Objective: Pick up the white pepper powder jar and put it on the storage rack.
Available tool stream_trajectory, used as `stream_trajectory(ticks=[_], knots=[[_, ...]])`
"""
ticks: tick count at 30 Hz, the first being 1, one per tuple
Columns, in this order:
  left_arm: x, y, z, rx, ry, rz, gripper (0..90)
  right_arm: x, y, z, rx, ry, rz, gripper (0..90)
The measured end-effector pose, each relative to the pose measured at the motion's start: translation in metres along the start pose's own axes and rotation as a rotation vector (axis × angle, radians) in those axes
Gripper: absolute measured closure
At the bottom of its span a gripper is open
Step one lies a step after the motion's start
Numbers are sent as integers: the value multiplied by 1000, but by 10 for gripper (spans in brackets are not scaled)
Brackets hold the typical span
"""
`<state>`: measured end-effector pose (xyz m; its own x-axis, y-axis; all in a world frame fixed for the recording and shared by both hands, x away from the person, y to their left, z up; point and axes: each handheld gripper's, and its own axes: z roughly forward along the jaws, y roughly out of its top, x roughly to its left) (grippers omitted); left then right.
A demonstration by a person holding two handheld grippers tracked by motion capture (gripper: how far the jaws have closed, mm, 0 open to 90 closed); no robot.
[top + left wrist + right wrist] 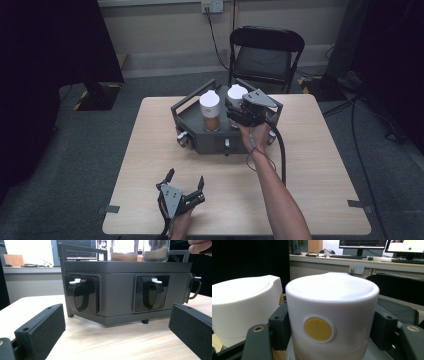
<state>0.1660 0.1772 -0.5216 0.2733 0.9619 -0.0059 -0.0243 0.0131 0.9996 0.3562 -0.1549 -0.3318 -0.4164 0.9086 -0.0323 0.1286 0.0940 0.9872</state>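
A dark grey stand (210,140) sits at the far middle of the table and carries two jars with white lids. My right gripper (234,109) is shut on the right jar (236,93); in the right gripper view its pads (278,326) press both sides of the white lid (332,302), which bears a yellow dot (318,329). The left jar (210,107) stands close beside it, its lid (244,300) untouched. My left gripper (186,179) rests open near the front edge, its jaws wide apart (117,332), facing the stand's front (117,297).
Two black taps with white levers (80,293) (152,291) sit in the stand's front faces. A black folding chair (266,52) stands behind the wooden table (320,195). Dark curtains hang at both sides.
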Motion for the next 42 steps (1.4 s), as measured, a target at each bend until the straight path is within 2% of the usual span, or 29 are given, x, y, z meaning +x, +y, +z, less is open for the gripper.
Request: stream_trajectory(ticks=[15,17,26,42], knots=[[0,0,0,0,0,0,2,-1,-3,3,5,0,5,301],[0,0,0,0,0,0,2,-3,-5,3,7,8,22,301],[0,0,0,0,0,0,2,1,-13,1,-10,-5,1,301],[0,0,0,0,0,0,2,2,-18,-3,-23,-13,8,299]])
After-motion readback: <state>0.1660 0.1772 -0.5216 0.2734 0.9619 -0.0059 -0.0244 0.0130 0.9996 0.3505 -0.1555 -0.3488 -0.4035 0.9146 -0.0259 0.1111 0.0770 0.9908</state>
